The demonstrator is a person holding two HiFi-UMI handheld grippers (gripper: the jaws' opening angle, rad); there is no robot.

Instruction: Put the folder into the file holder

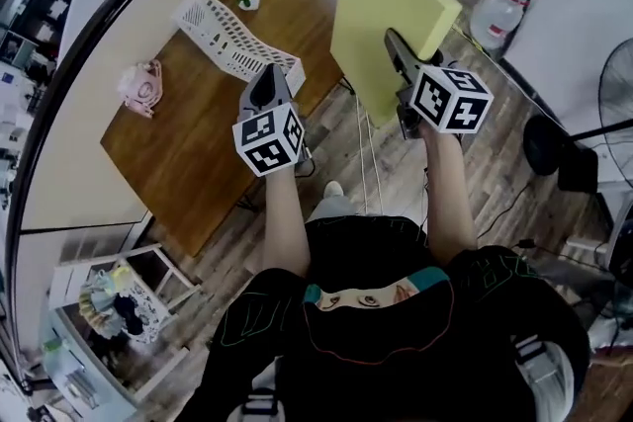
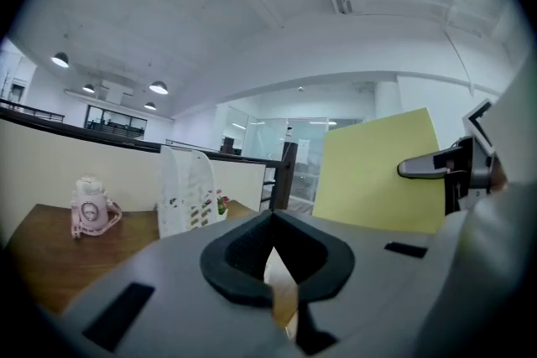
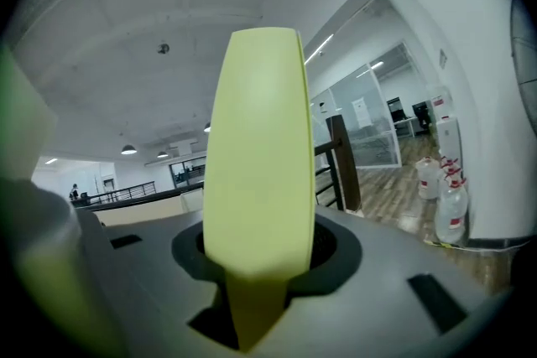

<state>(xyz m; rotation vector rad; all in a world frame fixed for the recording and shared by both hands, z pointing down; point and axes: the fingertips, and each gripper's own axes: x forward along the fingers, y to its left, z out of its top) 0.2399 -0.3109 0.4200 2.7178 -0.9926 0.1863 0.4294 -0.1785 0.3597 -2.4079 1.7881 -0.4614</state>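
While the right gripper [image 3: 257, 268] clenches the folder [image 1: 388, 10] upright, the left gripper [image 2: 273, 256] has fingers [image 2: 232, 274] pressed together.

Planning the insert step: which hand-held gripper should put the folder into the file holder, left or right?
Right. The right hand-held gripper is already clamped on the yellow folder, holding it upright in the air. The left hand-held gripper is shut and empty, hovering near the white file holder.

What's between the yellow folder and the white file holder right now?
No: head view shows only bare table between folder, held by right gripper, and file holder.
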